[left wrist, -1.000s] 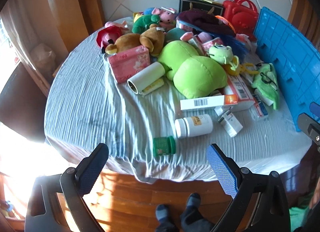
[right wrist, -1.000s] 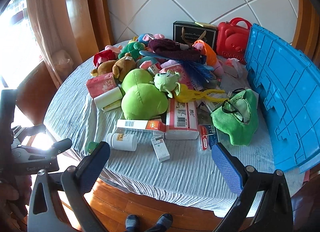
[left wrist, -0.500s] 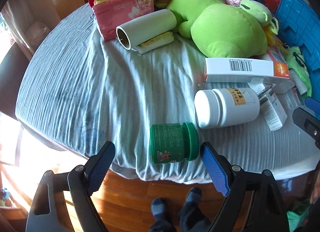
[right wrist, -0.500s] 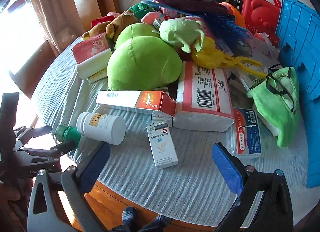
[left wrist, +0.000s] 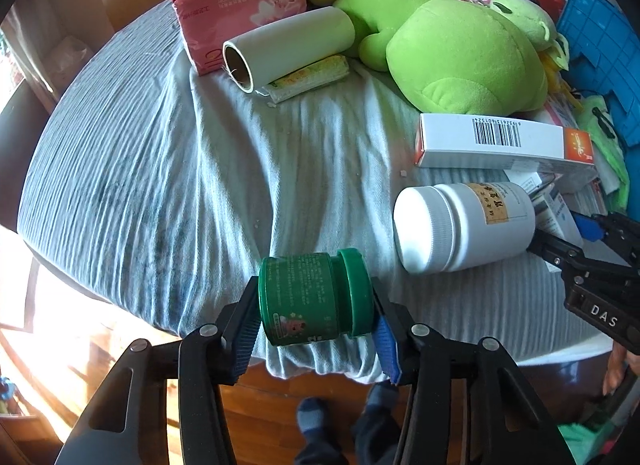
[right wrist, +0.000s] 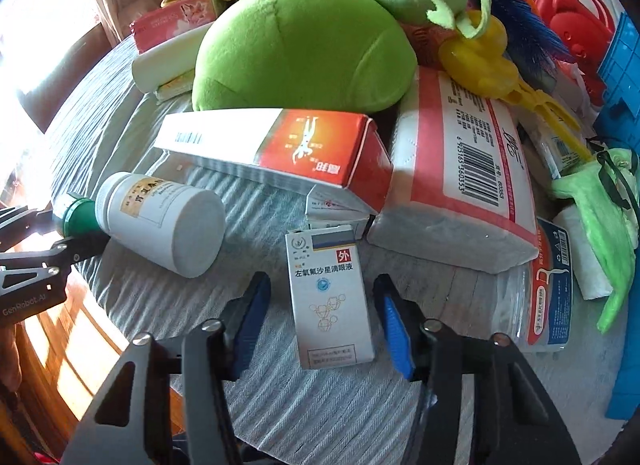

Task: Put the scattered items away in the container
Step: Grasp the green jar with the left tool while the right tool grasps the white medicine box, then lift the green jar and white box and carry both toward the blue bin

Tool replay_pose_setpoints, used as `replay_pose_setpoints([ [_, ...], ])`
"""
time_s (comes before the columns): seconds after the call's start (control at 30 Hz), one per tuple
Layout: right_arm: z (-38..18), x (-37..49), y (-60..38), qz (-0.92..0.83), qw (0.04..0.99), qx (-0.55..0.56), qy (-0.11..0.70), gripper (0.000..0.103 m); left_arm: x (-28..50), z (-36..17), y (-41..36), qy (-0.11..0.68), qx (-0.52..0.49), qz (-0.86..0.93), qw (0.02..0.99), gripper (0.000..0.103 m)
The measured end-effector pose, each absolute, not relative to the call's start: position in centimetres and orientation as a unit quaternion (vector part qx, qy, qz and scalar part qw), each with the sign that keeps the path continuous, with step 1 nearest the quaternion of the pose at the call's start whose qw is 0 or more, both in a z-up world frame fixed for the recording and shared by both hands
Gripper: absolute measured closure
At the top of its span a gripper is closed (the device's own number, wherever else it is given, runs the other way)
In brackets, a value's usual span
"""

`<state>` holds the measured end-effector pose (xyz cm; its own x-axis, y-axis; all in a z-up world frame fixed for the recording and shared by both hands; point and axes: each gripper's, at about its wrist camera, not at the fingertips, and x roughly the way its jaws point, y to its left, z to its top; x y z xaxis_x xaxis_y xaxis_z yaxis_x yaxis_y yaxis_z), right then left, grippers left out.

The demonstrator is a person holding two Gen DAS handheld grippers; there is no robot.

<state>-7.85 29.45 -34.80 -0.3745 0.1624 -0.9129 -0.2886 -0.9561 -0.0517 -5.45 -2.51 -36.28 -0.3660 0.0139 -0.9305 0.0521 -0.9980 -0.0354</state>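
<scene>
Both of my claws have dropped from a high look over the table [left wrist: 168, 169] to its near edge, and both have drawn in from wide open. The left claw [left wrist: 316, 319] is closing and its blue pads [left wrist: 245, 339] now press the two ends of the small green jar [left wrist: 316, 297], which lies on its side on the grey cloth right at the table's edge; I read that as a grip just made. The right claw [right wrist: 322, 323] is also closing, with the small white eye-drop box [right wrist: 330, 299] between its fingers [right wrist: 394, 329], but I can see cloth on both sides of the box, so the pads are not on it yet.

The white pill bottle [left wrist: 464, 225] lies just beside the jar, and the right claw's tip shows behind it in the left view. The blue container [left wrist: 600, 49] stands at the far right of the table, well apart from both picks, past the big green plush [left wrist: 452, 53] and the long orange-and-white carton [right wrist: 276, 145].

For the task, this means sorting has only started: nothing I can see is in the container. I judge the jar ready to lift, carefully, since it hangs near the edge. The box needs the jaws to finish closing first.
</scene>
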Motion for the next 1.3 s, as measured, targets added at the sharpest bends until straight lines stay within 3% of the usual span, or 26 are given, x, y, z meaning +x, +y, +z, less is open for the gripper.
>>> replay_pose_setpoints([
  [0.03,-34.7,-7.8,29.5,0.827,0.136,-0.542,0.062,0.071,-5.3,-36.1,-2.7,0.032,0.563,-0.825,0.01,0.055],
  [0.07,-34.7,-7.8,29.6,0.826,0.134,-0.543,0.067,0.072,-5.3,-36.1,-2.8,0.033,0.564,-0.825,0.009,0.055],
  [0.73,-32.7,-6.1,28.9,0.829,0.151,-0.531,0.092,0.073,-4.5,-32.7,-3.7,0.041,0.54,-0.84,0.007,0.057],
  [1.03,-29.0,-5.0,28.6,0.833,0.17,-0.518,0.098,0.073,-4.3,-29.7,-4.6,0.048,0.522,-0.852,-0.001,0.057],
  [1.3,-23.2,-5.7,25.8,0.844,0.202,-0.489,0.09,0.073,-4.4,-24.0,-3.5,0.039,0.499,-0.866,-0.016,0.057],
])
